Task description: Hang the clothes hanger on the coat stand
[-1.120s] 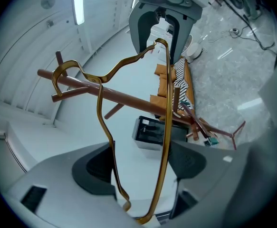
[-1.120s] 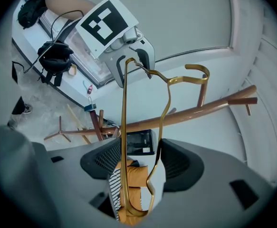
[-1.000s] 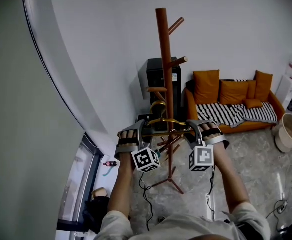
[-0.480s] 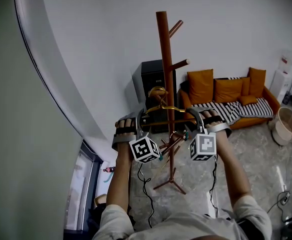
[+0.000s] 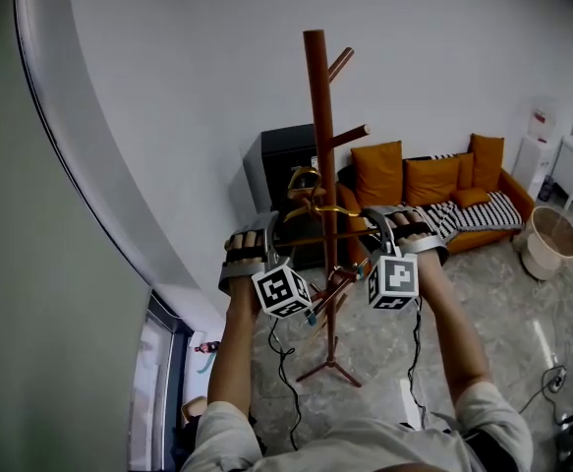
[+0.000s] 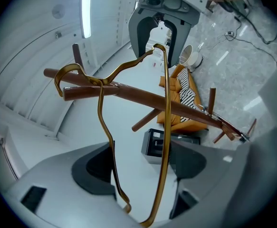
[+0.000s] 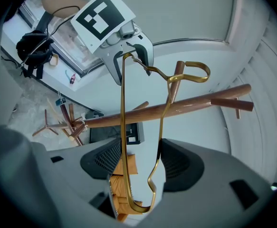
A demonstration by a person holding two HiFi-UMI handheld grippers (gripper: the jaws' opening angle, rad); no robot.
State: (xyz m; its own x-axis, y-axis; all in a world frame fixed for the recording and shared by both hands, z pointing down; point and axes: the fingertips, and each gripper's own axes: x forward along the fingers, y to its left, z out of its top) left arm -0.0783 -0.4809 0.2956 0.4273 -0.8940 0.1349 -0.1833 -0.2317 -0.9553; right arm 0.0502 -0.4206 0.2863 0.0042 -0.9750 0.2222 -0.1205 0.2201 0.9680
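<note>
Nearest, the left gripper (image 5: pixel 272 234) and right gripper (image 5: pixel 382 232) each clamp one end of the gold wire clothes hanger (image 5: pixel 317 209), pads pressing on its two wires. Their cubes carry black-and-white square markers. The hanger is held level in the air just in front of the wooden coat stand (image 5: pixel 317 106). Its hook is beside a short peg left of the pole; whether it has caught there I cannot tell. Farther back stand a black cabinet (image 5: pixel 278 165), its small label unreadable, and an orange sofa (image 5: pixel 429 180) to the right.
</note>
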